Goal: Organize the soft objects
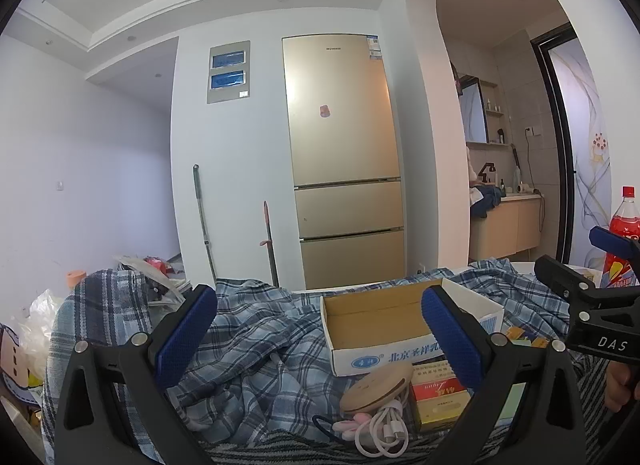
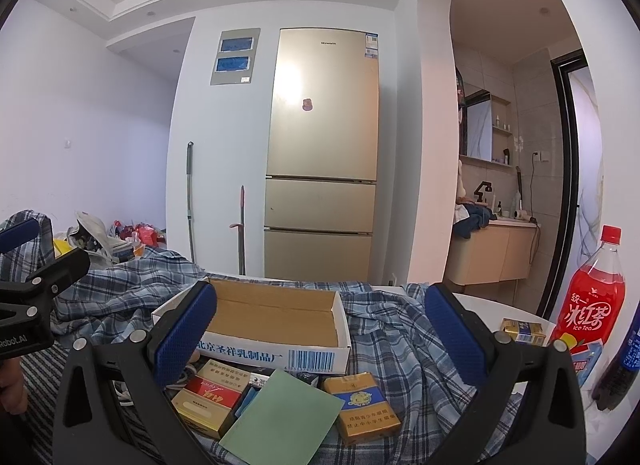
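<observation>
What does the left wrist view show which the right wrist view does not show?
Only the left wrist view shows the round wooden disc and the coiled white cable. Only the right wrist view shows the green card and the blue-and-gold pack. Both show the open cardboard box on the plaid cloth, and the fridge.

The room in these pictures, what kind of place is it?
Probably a small lived-in flat: a gold fridge stands by the wall, a washroom vanity shows through the arch, and a plaid shirt covers a cluttered table.
</observation>
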The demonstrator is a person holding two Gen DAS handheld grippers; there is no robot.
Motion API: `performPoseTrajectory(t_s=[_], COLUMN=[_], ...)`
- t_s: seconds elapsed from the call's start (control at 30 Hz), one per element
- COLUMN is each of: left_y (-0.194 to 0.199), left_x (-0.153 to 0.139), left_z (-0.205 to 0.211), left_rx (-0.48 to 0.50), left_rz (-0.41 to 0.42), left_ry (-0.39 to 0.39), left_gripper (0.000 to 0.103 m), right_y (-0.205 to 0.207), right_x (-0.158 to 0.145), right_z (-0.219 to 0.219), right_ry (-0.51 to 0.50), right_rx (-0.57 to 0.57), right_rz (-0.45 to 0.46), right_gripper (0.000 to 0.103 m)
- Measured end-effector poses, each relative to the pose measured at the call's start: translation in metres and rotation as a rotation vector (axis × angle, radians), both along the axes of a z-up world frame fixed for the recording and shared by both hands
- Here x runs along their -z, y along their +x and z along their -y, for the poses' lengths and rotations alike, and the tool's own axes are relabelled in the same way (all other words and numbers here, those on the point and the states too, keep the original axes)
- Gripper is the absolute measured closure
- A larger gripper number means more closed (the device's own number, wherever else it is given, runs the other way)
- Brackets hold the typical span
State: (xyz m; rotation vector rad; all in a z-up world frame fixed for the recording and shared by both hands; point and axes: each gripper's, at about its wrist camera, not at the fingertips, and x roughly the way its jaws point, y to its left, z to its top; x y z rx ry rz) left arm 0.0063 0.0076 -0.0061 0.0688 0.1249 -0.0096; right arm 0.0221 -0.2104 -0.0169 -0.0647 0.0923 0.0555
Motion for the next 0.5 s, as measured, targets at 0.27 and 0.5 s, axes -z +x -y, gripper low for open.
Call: performPoseTrajectory(t_s=[0.27, 0.5], left_y=[0.004, 0.025], left_x=[-0.006, 0.0], left_z=[0.0, -0.005], left_rx=[-0.014, -0.032], left_rz=[-0.057, -0.187], left_ry=[0.009, -0.004], left_gripper=[0.0, 0.0], right_y=[-0.003, 0.001], right_x=[0.0, -0.005], right_z=[-0.005, -0.003], right_ry=[-0.009, 0.008], right_rx=[0.012, -0.004], right_rz=[0.018, -0.036], right_gripper=[0.0, 0.0])
